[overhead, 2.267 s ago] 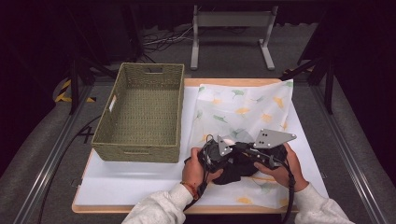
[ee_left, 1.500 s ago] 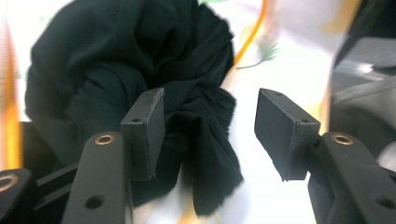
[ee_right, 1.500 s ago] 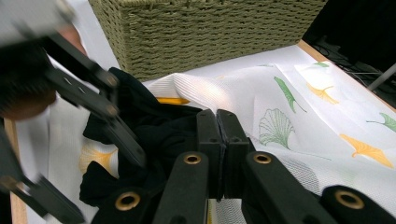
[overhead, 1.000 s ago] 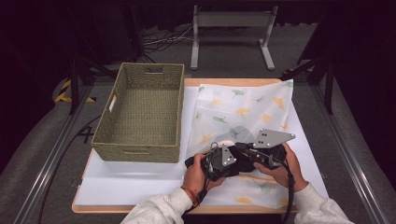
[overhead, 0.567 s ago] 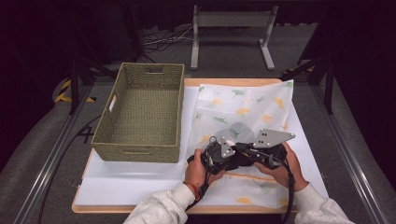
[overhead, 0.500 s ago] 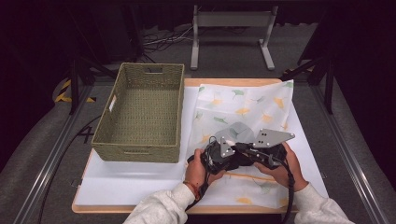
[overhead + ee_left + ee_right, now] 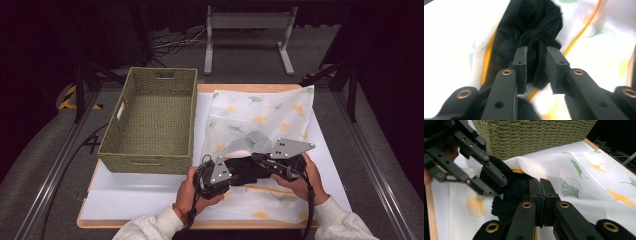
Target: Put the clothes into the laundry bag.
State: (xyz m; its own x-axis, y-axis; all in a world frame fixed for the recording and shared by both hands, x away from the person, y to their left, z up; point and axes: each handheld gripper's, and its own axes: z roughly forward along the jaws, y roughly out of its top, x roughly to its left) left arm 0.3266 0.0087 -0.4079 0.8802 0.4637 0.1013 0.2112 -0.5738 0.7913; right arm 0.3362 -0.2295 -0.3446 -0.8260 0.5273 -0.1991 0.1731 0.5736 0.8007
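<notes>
Dim room, white-topped bench (image 7: 150, 195); black cloth going into a mesh laundry bag.
Right gripper (image 7: 540, 185) jaws pressed together on the bag's (image 7: 260, 112) mesh edge, lifting it. Left gripper (image 7: 536, 61) jaws slightly apart astride the black cloth (image 7: 534, 37), no firm pinch. Cloth sits at bench's 6 o'clock; wicker basket (image 7: 150, 120) at 10. Advice: keep the mouth raised, bite deeper, then push in.

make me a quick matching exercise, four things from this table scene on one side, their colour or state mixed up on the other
Things:
1. woven basket
2. bunched garment
3. right gripper
4. leaf-print mesh bag

Colour or state:
a. jaws pressed together
b. black, crumpled on the bag
c. olive green, nothing inside
d. white with green and yellow leaves

Pairs: 1-c, 2-b, 3-a, 4-d
</notes>
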